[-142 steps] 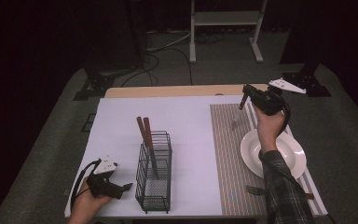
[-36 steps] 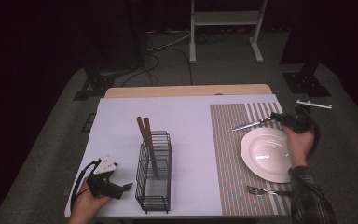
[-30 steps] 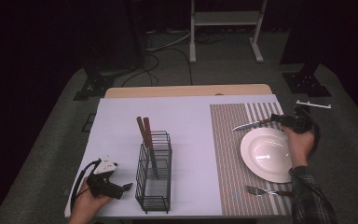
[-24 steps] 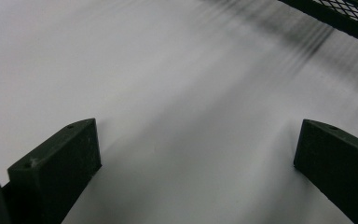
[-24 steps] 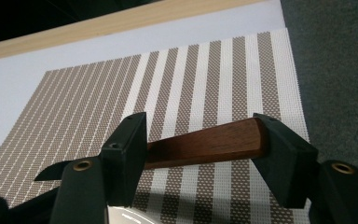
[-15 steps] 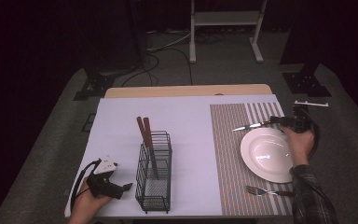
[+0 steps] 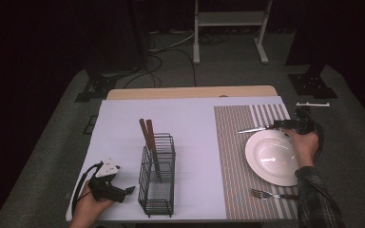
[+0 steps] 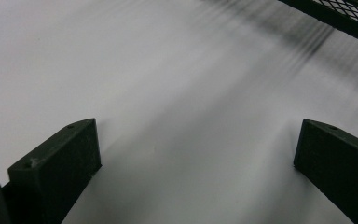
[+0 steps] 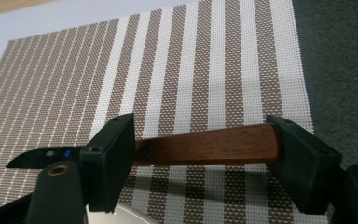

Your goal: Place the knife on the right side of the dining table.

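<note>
Here the knife [image 9: 205,145] lies crosswise between the right hand-held gripper's [image 9: 205,158] jaws, just opening.

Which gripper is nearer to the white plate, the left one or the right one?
Right. The right gripper sits at the far rim of the white plate, a knife between its fingers. The left gripper rests far off, beyond the wire basket.

Left half of white table [image 7: 123,128]: bare apart from wire basket [image 7: 158,178].
Wire basket: stands upright just right of left gripper [image 7: 123,192], blocking passage toward the striped placemat [image 7: 237,156].
Placemat obstacles: plate [image 7: 271,156], fork [image 7: 266,194], knife [image 7: 261,128].
</note>
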Motion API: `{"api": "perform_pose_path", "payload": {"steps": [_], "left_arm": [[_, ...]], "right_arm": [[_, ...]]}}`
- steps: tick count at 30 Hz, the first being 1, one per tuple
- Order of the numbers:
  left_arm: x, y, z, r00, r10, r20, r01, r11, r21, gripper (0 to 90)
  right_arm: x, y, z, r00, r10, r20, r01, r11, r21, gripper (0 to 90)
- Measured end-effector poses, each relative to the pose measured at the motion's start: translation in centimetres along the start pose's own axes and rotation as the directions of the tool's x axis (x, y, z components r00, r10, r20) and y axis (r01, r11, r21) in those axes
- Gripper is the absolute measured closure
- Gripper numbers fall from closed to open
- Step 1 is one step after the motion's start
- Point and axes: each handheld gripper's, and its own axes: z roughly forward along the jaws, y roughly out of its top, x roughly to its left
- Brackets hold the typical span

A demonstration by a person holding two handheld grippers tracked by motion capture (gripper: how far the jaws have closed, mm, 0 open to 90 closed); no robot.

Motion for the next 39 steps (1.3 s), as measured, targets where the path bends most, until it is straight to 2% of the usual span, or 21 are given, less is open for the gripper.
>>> {"api": "perform_pose_path", "payload": {"steps": [9,17,25,29,35,39], "left_arm": [[0.0,0.0,0.0,1.0000,0.000,0.000,0.000,1.0000,0.000,0.0],[0.0,0.0,0.0,1.0000,0.000,0.000,0.000,1.0000,0.000,0.0],[0.0,0.0,0.0,1.0000,0.000,0.000,0.000,1.0000,0.000,0.0],[0.0,0.0,0.0,1.0000,-0.001,0.001,0.001,1.0000,0.001,0.0],[0.0,0.0,0.0,1.0000,0.000,0.000,0.000,1.0000,0.001,0.0],[0.0,0.0,0.0,1.0000,-0.001,0.001,0.001,1.0000,0.001,0.0]], "right_arm": [[0.2,0.1,0.6,0.9996,-0.008,0.026,0.007,0.998,0.055,20.7],[0.6,0.1,0.7,0.9972,-0.026,0.071,0.020,0.997,0.076,16.9],[0.6,0.2,0.2,0.9974,-0.027,0.066,0.025,0.999,0.031,14.7],[1.1,0.1,-0.6,0.9987,-0.026,0.043,0.026,1.000,-0.005,13.5],[3.0,0.0,-2.0,0.9957,-0.093,0.002,0.093,0.995,-0.045,9.3],[3.7,-0.1,-2.5,0.9934,-0.112,-0.025,0.110,0.992,-0.062,6.8]]}}
